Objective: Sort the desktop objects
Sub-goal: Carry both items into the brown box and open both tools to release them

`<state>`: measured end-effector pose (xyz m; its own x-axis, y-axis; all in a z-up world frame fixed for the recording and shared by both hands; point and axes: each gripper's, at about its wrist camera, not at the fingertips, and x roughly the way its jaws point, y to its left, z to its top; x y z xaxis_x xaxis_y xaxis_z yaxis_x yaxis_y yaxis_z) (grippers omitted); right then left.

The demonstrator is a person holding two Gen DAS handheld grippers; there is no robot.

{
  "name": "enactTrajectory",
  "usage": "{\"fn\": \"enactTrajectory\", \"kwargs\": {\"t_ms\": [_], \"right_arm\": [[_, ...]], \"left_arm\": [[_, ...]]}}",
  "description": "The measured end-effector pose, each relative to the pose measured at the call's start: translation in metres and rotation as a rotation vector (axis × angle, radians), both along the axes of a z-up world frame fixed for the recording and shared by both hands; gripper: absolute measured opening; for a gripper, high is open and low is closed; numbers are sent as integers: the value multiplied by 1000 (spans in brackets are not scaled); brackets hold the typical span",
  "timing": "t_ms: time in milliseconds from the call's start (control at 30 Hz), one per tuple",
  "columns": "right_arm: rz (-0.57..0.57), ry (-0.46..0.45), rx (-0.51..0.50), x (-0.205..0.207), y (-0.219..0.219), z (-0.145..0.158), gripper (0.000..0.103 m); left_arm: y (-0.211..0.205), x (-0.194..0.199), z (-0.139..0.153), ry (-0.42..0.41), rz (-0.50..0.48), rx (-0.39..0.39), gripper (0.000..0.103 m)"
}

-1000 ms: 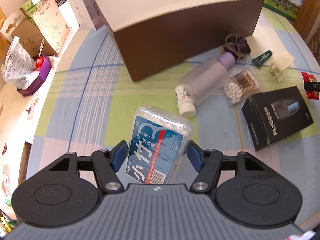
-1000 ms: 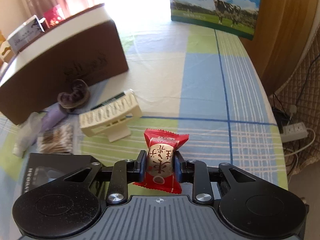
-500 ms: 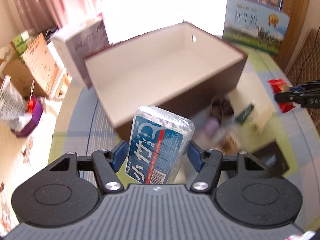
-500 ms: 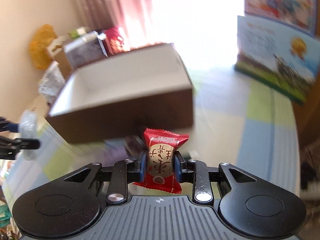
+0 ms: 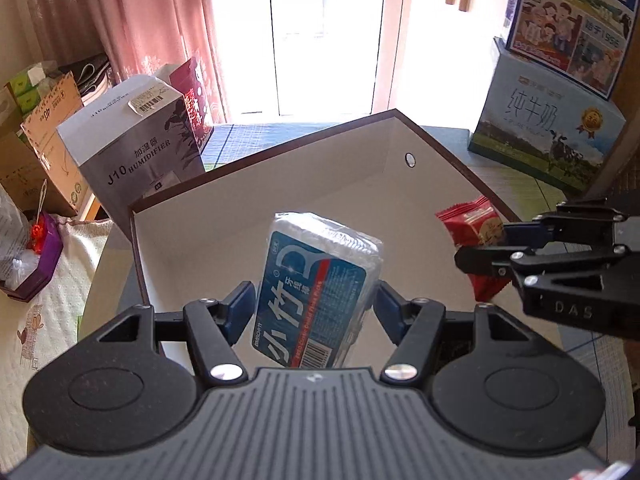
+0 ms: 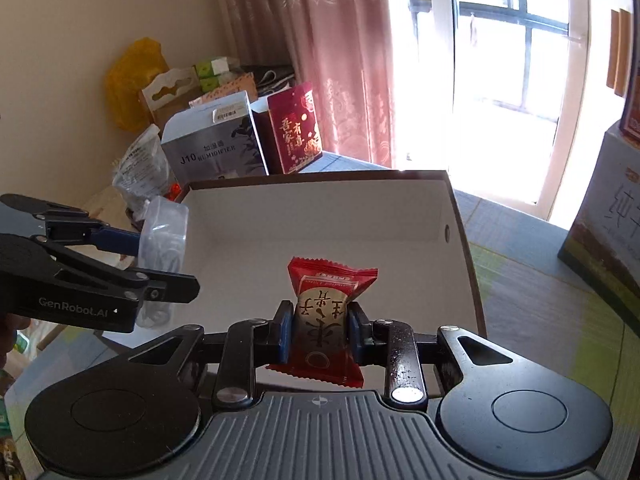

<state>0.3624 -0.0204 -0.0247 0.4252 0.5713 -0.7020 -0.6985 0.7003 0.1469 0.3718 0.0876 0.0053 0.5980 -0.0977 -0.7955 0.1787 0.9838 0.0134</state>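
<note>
Left gripper (image 5: 316,306): clamped on the long sides of a clear plastic box of dental floss picks (image 5: 316,292), blue label up, held upright over the near edge of the brown storage box (image 5: 256,232).
Right gripper (image 6: 320,334): narrowed onto a red wrapped candy (image 6: 326,320), both pads pressed against its middle, the crimped ends sticking out above and below.
Where the two loads are: both hang in the air above the open box, neither touching its floor or walls.
Storage box: white inside, brown rim; the parts of the floor that show in either view are bare.
Done so far: by my reading, two desktop objects are lifted and carried to the container, and nothing is set down in it yet.
Left to do: I judge both items need lowering and releasing; whether other objects wait on the table cannot be told, as the table in front of the box is hidden behind the grippers.
Only in the left view: the candy's side profile in the other gripper, a hole in the box's far wall, a milk carton (image 5: 548,140) at the right.
Only in the right view: the floss box end-on, and a yellow bag (image 6: 134,80) by the wall.
</note>
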Motion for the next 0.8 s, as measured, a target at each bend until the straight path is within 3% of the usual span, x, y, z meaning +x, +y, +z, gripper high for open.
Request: {"fn": "enactTrajectory", "kwargs": {"t_ms": [400,567,800], "right_arm": [[67,167,-176,56,19,-63,25],[46,237,-242,71,23,-81,25],[50,261,-259,80,21,-89,25]], "left_arm": [[-11,66,-78,231,52,-5,61],[-15,83,-102,311,61,8,62],[-20,94,-118,358,68,31,62]]}}
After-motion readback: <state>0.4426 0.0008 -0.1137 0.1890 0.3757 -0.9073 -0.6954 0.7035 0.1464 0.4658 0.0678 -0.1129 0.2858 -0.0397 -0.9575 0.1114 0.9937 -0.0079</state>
